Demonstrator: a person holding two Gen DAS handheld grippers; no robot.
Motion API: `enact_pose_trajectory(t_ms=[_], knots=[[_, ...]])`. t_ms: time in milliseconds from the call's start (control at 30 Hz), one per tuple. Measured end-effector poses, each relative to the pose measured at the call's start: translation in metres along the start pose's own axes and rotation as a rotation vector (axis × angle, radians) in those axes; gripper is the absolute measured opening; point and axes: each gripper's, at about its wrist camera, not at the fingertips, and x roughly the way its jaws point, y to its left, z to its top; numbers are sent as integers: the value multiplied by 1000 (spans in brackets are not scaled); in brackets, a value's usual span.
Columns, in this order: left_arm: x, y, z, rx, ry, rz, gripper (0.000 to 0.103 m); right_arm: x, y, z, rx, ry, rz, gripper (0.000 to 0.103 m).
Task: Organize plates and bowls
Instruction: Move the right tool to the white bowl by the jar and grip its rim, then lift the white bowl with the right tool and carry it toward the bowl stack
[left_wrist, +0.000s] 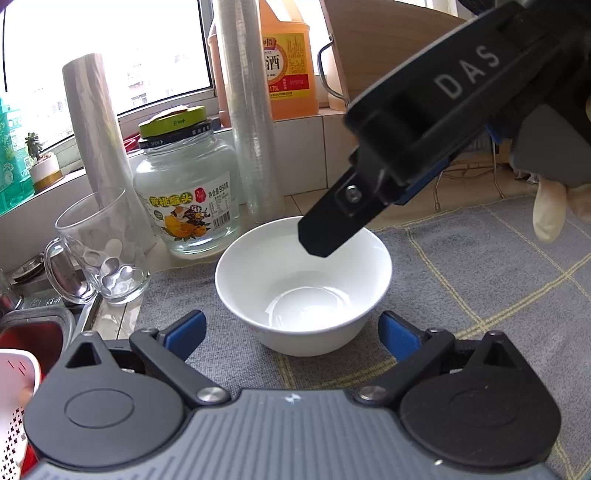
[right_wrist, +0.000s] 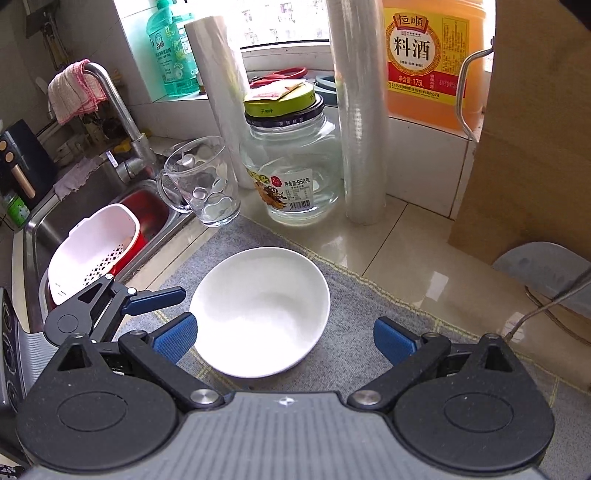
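A white bowl (left_wrist: 303, 280) stands upright and empty on a grey checked mat (left_wrist: 480, 280); it also shows in the right wrist view (right_wrist: 258, 310). My left gripper (left_wrist: 291, 336) is open, its blue pads either side of the bowl's near wall, not touching it. My right gripper (right_wrist: 284, 341) is open just above the bowl's near rim. In the left wrist view the right gripper's black finger (left_wrist: 332, 229) hangs over the bowl's far rim. The left gripper's blue finger (right_wrist: 155, 297) shows left of the bowl.
Behind the bowl stand a glass mug (left_wrist: 103, 251), a glass jar with a green lid (left_wrist: 184, 192), two rolls of plastic film (left_wrist: 251, 110), and an orange cooking wine jug (right_wrist: 428, 59). A sink (right_wrist: 48, 221) with a white colander (right_wrist: 92, 251) lies left. A wooden board (right_wrist: 524, 147) stands right.
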Motion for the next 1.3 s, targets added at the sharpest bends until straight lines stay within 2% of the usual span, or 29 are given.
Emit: enact_pose_trajectory(t_ms=[367,600,633,1000,1300], knots=[[9,4,2,4,-17,-42,99,37,0,18,-39,52,47,101],[12,4,3,9,-26,-61,99,50,1,21,-55,69,60,96],[12,4,3,10,-28,-65,98,51,1,22,-54,71,62,92],[16,8,3,0,-30,-78,96,57,-2,24,-41,82,79,87],[17,8,4,-4,-32,-86,95,58,-4,25,-31,82,90,86]])
